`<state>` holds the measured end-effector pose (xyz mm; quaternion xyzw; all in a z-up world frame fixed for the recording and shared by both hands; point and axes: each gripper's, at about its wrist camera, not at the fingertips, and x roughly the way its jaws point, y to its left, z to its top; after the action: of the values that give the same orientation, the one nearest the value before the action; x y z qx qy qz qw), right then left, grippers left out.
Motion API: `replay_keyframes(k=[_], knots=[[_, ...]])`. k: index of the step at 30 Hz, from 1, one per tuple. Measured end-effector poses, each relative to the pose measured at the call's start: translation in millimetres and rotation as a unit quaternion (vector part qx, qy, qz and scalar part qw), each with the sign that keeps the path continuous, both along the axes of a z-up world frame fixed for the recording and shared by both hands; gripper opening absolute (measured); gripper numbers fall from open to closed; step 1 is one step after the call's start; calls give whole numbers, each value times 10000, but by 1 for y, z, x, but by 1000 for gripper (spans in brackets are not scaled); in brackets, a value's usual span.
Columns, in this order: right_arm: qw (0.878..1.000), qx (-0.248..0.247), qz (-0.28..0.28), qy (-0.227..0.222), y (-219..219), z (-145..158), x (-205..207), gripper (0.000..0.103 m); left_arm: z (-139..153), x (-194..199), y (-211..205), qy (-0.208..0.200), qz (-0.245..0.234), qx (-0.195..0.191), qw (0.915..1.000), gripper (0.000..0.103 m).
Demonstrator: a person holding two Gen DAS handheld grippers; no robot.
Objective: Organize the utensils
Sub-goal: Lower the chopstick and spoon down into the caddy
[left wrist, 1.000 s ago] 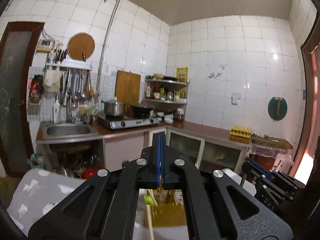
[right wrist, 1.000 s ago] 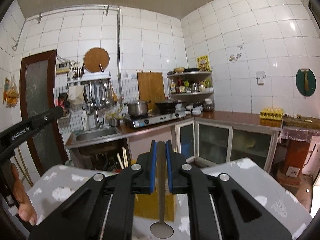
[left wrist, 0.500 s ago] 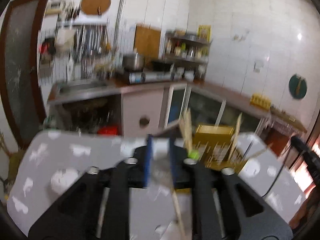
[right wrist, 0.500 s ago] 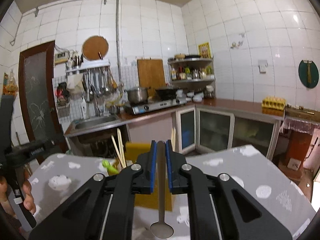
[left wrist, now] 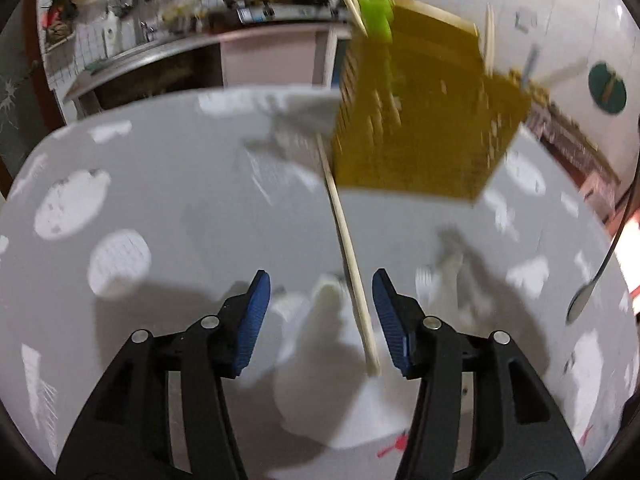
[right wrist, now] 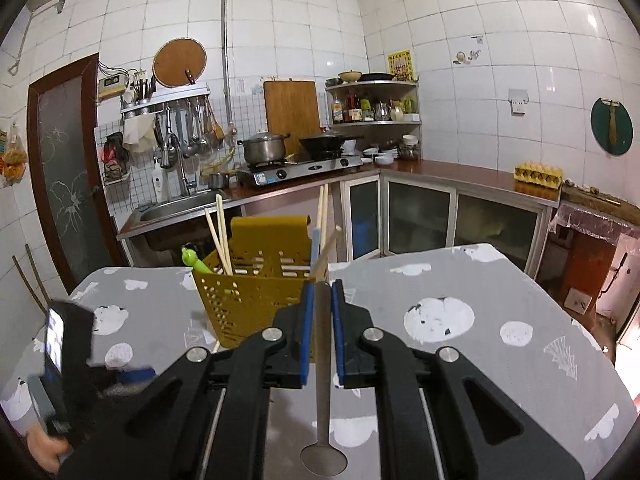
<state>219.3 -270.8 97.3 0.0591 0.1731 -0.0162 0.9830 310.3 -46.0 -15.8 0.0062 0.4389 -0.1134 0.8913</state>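
- Tiled kitchen behind; grey-clothed bench [right wrist: 460, 280] carries a yellow utensil basket [right wrist: 256, 300].
- Your left gripper [left wrist: 320, 316] tilts down, jaws just spread around a chopstick [left wrist: 348, 256], not touching.
- Your right gripper [right wrist: 320, 312] pinches a metal spoon [right wrist: 322, 400], aimed nearly level.

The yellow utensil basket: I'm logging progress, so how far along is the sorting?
Done: chopsticks and a green utensil stand in the yellow basket. In hand: the right gripper clamps a metal spoon. Left: one chopstick on the table between the open left gripper pads.

A utensil basket [right wrist: 256, 280] stands on the table [right wrist: 500, 300]; chopsticks [right wrist: 218, 236] stand in it, one chopstick [left wrist: 348, 256] lies before it.
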Motion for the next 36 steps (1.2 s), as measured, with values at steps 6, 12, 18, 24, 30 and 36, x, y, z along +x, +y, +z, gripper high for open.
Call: replay_keyframes(k=[6,12,18,24,30,36], knots=[[10000,40,-5,29,-2,-5,-5,10,-16,-16,-11,239,-90,186,9995,52],[9999,105,-23,40,-2,-7,-7,10,-20,-27,-16,137,-122,308,9994,18],[10000,83,-17,-11,1,-3,-10,10,-13,-25,-18,61,-168,331,9993,5],[9999,29,-20,-105,2,5,-16,10,26,-35,-6,-513,-83,337,9981,4],[9999,34,6,-148,5,9,-19,10,76,-49,13,-1256,46,351,9915,4],[9998,10,49,-176,9,12,-18,10,124,-51,35,-1866,284,103,9820,4]])
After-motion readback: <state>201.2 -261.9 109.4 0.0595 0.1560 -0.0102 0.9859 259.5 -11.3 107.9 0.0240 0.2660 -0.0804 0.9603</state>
